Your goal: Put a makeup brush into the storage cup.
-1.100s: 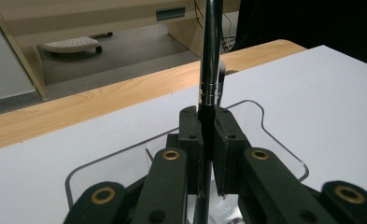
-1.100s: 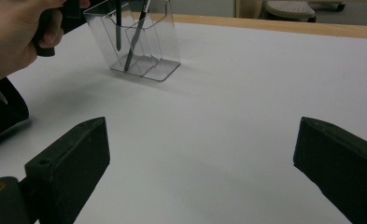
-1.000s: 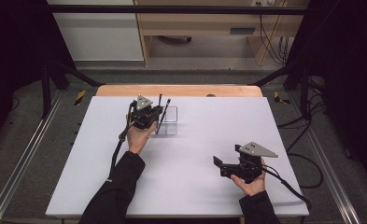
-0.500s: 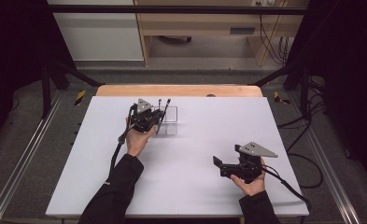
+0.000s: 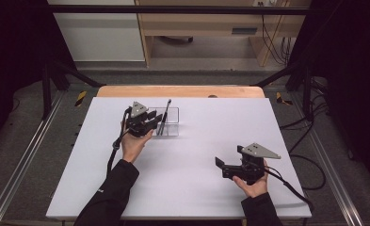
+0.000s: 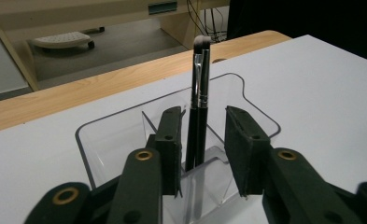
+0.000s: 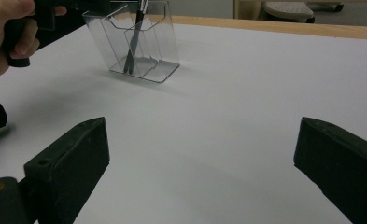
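A clear plastic organiser [image 5: 172,127] with several compartments stands at the back left of the white table [image 5: 197,141]. A black-handled brush [image 5: 165,115] with a silver ferrule leans upright in it, bristles up. In the left gripper view a second slim handle seems to stand tight against the brush [image 6: 200,93]. My left gripper [image 6: 202,121] reaches over the organiser's [image 6: 102,135] rim. Its jaws have just been opening and stand either side of the brush with a small gap each side. My right gripper [image 5: 222,167] rests at the front right, open wide with only bare table between its pads [image 7: 69,163].
In the right gripper view the organiser [image 7: 158,42] and the brush [image 7: 134,37] stand far ahead, with the other hand [image 7: 8,32] to their left. A wooden strip [image 5: 178,91] edges the table's far side. Cables trail from both grippers toward the front.
The left gripper's jaws have spread a little around the brush, which stays standing in the organiser. Neither hand has shifted noticeably.
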A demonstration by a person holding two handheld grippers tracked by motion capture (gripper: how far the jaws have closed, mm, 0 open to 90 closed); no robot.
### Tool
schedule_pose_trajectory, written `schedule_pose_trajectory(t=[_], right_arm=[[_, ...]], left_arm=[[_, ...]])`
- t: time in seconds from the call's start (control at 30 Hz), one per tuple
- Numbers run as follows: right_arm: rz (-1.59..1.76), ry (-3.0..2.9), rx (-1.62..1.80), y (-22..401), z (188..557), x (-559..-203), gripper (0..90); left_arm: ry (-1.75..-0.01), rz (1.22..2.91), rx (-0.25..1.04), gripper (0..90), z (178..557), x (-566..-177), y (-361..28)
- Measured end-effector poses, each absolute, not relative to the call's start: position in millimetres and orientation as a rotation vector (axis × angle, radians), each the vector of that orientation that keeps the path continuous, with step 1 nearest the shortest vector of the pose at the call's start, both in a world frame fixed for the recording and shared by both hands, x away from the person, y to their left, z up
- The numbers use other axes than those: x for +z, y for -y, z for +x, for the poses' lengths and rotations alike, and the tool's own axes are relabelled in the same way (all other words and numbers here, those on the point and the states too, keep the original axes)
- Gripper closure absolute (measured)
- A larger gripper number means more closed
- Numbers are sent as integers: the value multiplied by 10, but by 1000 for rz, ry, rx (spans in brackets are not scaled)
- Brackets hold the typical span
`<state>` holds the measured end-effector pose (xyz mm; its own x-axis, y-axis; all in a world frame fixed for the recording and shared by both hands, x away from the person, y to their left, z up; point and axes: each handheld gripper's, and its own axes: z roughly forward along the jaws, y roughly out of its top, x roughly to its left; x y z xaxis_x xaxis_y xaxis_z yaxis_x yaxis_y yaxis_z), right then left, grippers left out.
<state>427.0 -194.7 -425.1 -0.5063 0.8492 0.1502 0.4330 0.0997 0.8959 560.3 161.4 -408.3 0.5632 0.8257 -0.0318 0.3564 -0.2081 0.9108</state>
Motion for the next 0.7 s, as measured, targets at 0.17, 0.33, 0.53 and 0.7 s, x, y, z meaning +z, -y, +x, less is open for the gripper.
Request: schedule_pose_trajectory(t=[0.17,0.33,0.53,0.7], right_arm=[[1253,-1971,1386,1960,4267,-4236,40],[1253,-1964,1389,1969,4263,-4225,39],[1254,-1961,1384,1972,4265,-4223,38],[1253,-1956,1386,1979,4263,-4216,38]], left_arm=[[-954,1809,574,576,5501,-4046,-1613],[-920,1806,573,503,5372,-4000,-1630],[-895,1791,570,424,5213,-3954,-1673],[-880,1805,569,358,5098,-3944,-1709]])
